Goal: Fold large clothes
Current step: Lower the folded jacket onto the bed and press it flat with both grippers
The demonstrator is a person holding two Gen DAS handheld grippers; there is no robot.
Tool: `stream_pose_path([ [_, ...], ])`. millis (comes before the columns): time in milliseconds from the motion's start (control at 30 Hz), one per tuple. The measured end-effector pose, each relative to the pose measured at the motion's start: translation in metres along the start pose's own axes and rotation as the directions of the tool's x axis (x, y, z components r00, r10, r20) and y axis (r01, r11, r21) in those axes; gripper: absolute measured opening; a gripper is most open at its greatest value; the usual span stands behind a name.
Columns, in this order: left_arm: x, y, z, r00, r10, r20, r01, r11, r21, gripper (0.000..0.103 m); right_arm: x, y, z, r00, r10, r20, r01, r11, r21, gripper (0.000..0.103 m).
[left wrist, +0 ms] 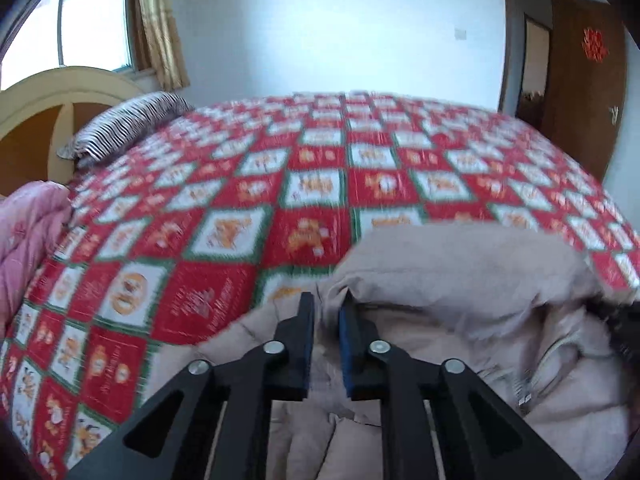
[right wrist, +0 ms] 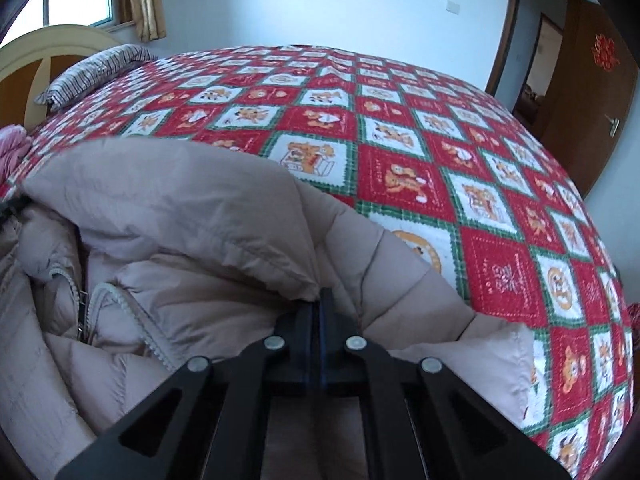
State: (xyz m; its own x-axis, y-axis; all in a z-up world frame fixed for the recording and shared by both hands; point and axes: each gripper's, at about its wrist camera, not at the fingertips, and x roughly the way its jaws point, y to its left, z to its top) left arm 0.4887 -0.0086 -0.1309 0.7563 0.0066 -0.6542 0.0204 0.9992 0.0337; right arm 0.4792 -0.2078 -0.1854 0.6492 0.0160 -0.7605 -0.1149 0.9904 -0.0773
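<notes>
A beige puffer jacket [left wrist: 460, 280] lies bunched on the near edge of the bed, its zipper [left wrist: 532, 376] showing at the right. My left gripper [left wrist: 326, 308] is shut on a fold of the jacket, with fabric filling the narrow gap between its fingers. In the right wrist view the same jacket [right wrist: 180, 208] fills the lower left, hood folded over, zipper [right wrist: 86, 304] open. My right gripper [right wrist: 319, 300] is shut tight on the jacket's edge near the hood and shoulder.
The bed carries a red, white and green checked quilt [left wrist: 312, 184] [right wrist: 460, 168]. A striped pillow [left wrist: 120, 124] and headboard [left wrist: 52, 96] are at the far left, a pink blanket [left wrist: 24, 232] at the left edge. A wooden door [right wrist: 580, 92] stands at the right.
</notes>
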Motion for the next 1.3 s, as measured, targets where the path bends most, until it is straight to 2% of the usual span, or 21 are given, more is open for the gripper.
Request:
stream_pose_path([
  [67, -0.011, 0.003, 0.009, 0.999, 0.016, 0.037, -0.015, 1.0, -0.026, 0.042, 0.001, 0.0, 0.0, 1.0, -0.004, 0.002, 0.004, 1.0, -0.009, 0.004],
  [100, -0.013, 0.004, 0.013, 0.999, 0.027, 0.047, -0.025, 0.999, -0.041, 0.074, 0.0, -0.001, 0.001, 1.0, -0.002, 0.003, 0.002, 1.0, -0.009, 0.004],
  [133, -0.015, 0.006, 0.016, 0.997, 0.051, 0.061, -0.048, 0.997, -0.061, 0.091, 0.0, -0.001, 0.002, 1.0, -0.001, 0.006, 0.001, 1.0, -0.007, 0.004],
  [167, -0.017, 0.009, 0.019, 0.992, 0.079, 0.094, -0.07, 0.993, -0.097, 0.092, -0.001, -0.001, 0.002, 1.0, 0.0, 0.008, 0.0, 1.0, -0.006, 0.004],
  [233, -0.01, 0.008, 0.025, 0.992, 0.075, 0.1, -0.063, 0.991, -0.115, 0.092, -0.001, -0.002, 0.001, 1.0, 0.005, 0.007, -0.005, 1.0, -0.001, 0.004],
  [300, 0.017, 0.001, 0.033, 0.988, 0.153, 0.014, -0.151, 0.986, -0.07, 0.092, -0.003, -0.004, 0.001, 1.0, 0.018, 0.003, -0.018, 1.0, 0.01, 0.004],
  [333, 0.036, 0.0, 0.034, 0.978, 0.206, -0.036, -0.208, 0.977, -0.044, 0.092, -0.005, -0.007, 0.001, 1.0, 0.028, 0.0, -0.028, 0.999, 0.024, 0.004],
  [400, 0.055, 0.004, 0.029, 0.971, 0.227, -0.075, -0.23, 0.972, -0.036, 0.092, -0.014, -0.015, 0.002, 0.999, 0.052, -0.007, -0.052, 0.996, 0.071, 0.012],
  [467, 0.065, 0.011, 0.022, 0.964, 0.241, -0.111, -0.246, 0.969, -0.034, 0.092, -0.027, -0.024, 0.003, 0.999, 0.041, 0.0, -0.041, 0.994, 0.105, 0.035],
  [500, 0.065, 0.015, 0.021, 0.967, 0.228, -0.112, -0.235, 0.971, -0.045, 0.092, -0.036, -0.029, 0.004, 0.999, 0.028, 0.016, -0.029, 0.992, 0.125, 0.048],
  [567, 0.058, 0.025, 0.025, 0.976, 0.207, -0.071, -0.214, 0.972, -0.097, 0.092, -0.052, -0.036, 0.008, 0.998, -0.007, 0.056, -0.002, 0.988, 0.153, 0.056],
  [667, 0.059, 0.023, 0.041, 0.976, 0.209, -0.056, -0.215, 0.968, -0.129, 0.092, -0.065, -0.039, 0.029, 0.993, -0.039, 0.115, 0.015, 0.979, 0.205, 0.056],
  [767, 0.075, 0.01, 0.056, 0.977, 0.192, -0.09, -0.202, 0.972, -0.123, 0.092, -0.052, -0.025, 0.059, 0.992, 0.017, 0.122, -0.046, 0.969, 0.244, 0.056],
  [867, 0.084, -0.012, 0.054, 0.974, 0.196, -0.114, -0.202, 0.978, -0.044, 0.092, -0.022, -0.007, 0.083, 0.989, 0.131, 0.074, -0.147, 0.946, 0.289, 0.056],
  [933, 0.084, -0.022, 0.041, 0.972, 0.191, -0.134, -0.192, 0.981, 0.008, 0.092, -0.002, 0.008, 0.088, 0.987, 0.158, 0.009, -0.154, 0.95, 0.273, 0.056],
  [1033, 0.083, -0.031, 0.015, 0.969, 0.201, -0.143, -0.19, 0.978, 0.085, 0.093, 0.018, 0.024, 0.075, 0.985, 0.16, -0.071, -0.14, 0.964, 0.226, 0.056],
  [1200, 0.083, -0.022, -0.003, 0.975, 0.165, -0.152, -0.163, 0.986, 0.027, 0.093, 0.023, 0.029, 0.042, 0.989, 0.127, -0.075, -0.113, 0.98, 0.164, 0.056],
  [1300, 0.082, -0.027, -0.009, 0.974, 0.173, -0.149, -0.169, 0.985, 0.038, 0.093, 0.022, 0.025, 0.035, 0.989, 0.131, -0.071, -0.117, 0.978, 0.175, 0.056],
])
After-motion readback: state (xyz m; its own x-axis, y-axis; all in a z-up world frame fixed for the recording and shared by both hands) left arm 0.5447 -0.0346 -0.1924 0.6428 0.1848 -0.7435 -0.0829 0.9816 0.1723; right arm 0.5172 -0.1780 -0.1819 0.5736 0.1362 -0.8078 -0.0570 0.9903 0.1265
